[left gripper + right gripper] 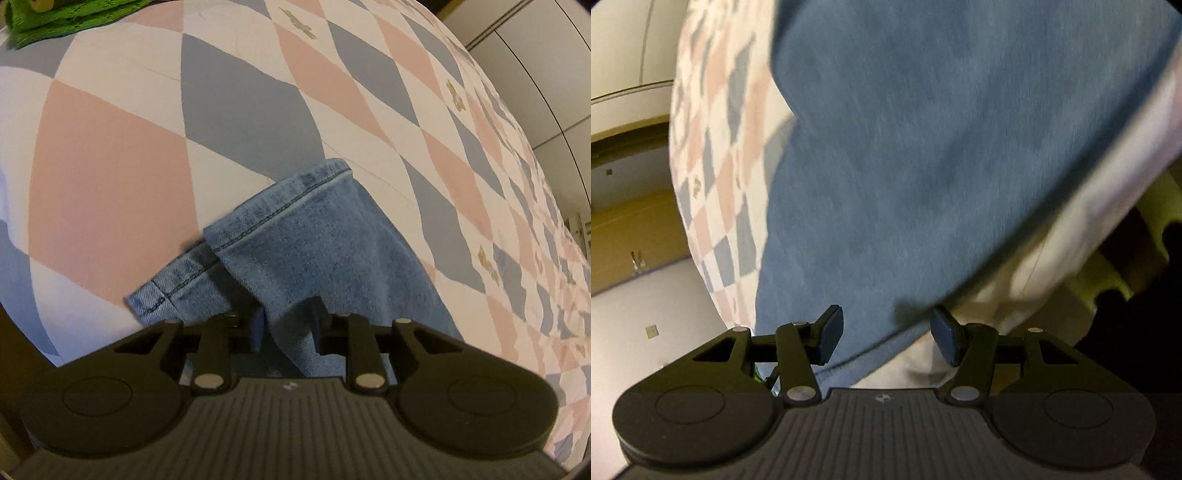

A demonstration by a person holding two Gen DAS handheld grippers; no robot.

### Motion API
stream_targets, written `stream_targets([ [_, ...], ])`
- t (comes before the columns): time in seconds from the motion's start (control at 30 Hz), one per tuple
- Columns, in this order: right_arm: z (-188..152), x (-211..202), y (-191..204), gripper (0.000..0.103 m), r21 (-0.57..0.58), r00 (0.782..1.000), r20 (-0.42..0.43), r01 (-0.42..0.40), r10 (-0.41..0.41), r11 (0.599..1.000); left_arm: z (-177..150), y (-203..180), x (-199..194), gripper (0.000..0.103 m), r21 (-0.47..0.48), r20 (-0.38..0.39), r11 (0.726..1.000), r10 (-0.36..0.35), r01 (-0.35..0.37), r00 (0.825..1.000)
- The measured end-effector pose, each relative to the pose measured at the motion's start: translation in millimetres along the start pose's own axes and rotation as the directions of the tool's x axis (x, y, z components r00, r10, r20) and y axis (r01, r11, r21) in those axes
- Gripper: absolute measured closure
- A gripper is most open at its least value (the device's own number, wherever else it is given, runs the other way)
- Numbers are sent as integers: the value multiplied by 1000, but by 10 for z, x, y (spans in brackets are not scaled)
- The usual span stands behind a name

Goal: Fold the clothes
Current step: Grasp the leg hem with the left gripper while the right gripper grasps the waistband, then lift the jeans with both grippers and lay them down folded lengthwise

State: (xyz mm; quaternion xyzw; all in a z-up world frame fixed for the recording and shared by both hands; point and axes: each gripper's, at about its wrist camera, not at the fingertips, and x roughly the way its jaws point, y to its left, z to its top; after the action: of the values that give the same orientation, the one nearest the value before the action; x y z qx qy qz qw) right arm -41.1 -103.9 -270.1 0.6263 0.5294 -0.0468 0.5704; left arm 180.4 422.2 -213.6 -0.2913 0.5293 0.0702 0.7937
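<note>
Left wrist view shows my left gripper (286, 325) pinched on the jeans (314, 236) just behind the leg hems (258, 218), the two hems nearly stacked above the diamond-patterned bedspread (110, 166). A green knit (55, 18) sits at the far corner. On the right wrist view, my right gripper (886, 338) has its fingers wide apart, the denim's edge lying between them over the bed's side. I'd say the fold is half carried. To do it well I should seat that edge deeper before closing, then keep the hems squared while laying them down.
</note>
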Motion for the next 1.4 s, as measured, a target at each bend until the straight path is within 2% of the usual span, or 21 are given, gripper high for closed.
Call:
stream_targets([
  [0.07, -20, 29, -22, 47, 21, 1000, 14, -20, 19, 1000, -4, -11, 2, 84, 20, 2, 1000, 5, -5, 1000],
  [0.13, -28, 43, -63, 48, 58, 999, 37, -28, 26, 998, -37, 19, -48, 100, 47, 16, 999, 12, -12, 1000],
  [0.17, -22, 53, -87, 49, 75, 998, 51, -37, 33, 997, -45, 29, -91, 101, 52, 26, 999, -3, 1, 1000],
  [0.23, -10, 62, -117, 71, 96, 996, 79, -59, 52, 994, -63, 49, -179, 102, 63, 47, 998, -32, 29, 998],
  [0.27, -9, 31, -102, 94, 84, 995, 89, -58, 50, 995, -98, 62, -274, 102, 80, 72, 995, -66, 60, 995],
  [0.3, -9, -2, -84, 99, 71, 994, 98, -54, 47, 996, -133, 75, -370, 102, 98, 96, 991, -100, 91, 990],
  [0.33, -16, -48, -63, 100, 55, 993, 105, -67, 61, 996, -169, 88, -465, 102, 117, 119, 986, -134, 120, 984],
  [0.37, -35, -93, -32, 100, 37, 991, 113, -75, 70, 996, -214, 123, -501, 102, 129, 125, 984, -137, 121, 983],
  [0.43, -64, -159, 5, 101, 5, 992, 111, -69, 68, 998, -289, 261, -419, 102, 100, 95, 991, -95, 85, 991],
  [0.47, -75, -154, -7, 102, -7, 993, 108, -41, 42, 999, -326, 330, -378, 102, 86, 79, 994, -74, 67, 994],
  [0.63, -106, -34, -110, 102, -30, 993, 88, 85, -82, 996, -409, 333, -459, 102, 117, 104, 991, -80, 68, 991],
  [0.87, -122, -44, -44, 103, -110, 986, 106, 143, -131, 984, -513, 395, -357, 101, 158, 74, 987, -35, 23, 997],
  [1.03, -86, 66, -2, 101, -151, 978, 101, 195, -181, 969, -454, 306, -294, 94, 237, 43, 971, 25, -35, 999],
  [1.07, -74, 61, 16, 92, -156, 980, 91, 190, -178, 969, -462, 304, -346, 91, 244, 52, 969, 40, -51, 998],
  [1.1, -67, 46, 33, 83, -157, 979, 83, 195, -184, 968, -481, 307, -406, 81, 247, 68, 964, 82, -96, 994],
  [1.13, -69, 3, 52, 78, -166, 979, 88, 197, -184, 966, -497, 324, -474, 65, 246, 84, 957, 135, -152, 987],
  [1.17, -71, -43, 71, 72, -176, 978, 96, 198, -184, 964, -512, 341, -541, 64, 245, 100, 947, 188, -207, 977],
  [1.23, -60, -182, 95, 72, -212, 973, 134, 215, -190, 953, -543, 294, -635, 80, 260, 113, 924, 261, -282, 959],
  [1.3, -5, -337, 79, 71, -236, 955, 183, 272, -232, 933, -594, 109, -689, 81, 326, 94, 899, 276, -292, 957],
  [1.4, 134, -689, -76, 70, -192, 940, 261, 273, -219, 943, -824, -453, -715, 83, 470, 66, 864, 171, -182, 983],
])
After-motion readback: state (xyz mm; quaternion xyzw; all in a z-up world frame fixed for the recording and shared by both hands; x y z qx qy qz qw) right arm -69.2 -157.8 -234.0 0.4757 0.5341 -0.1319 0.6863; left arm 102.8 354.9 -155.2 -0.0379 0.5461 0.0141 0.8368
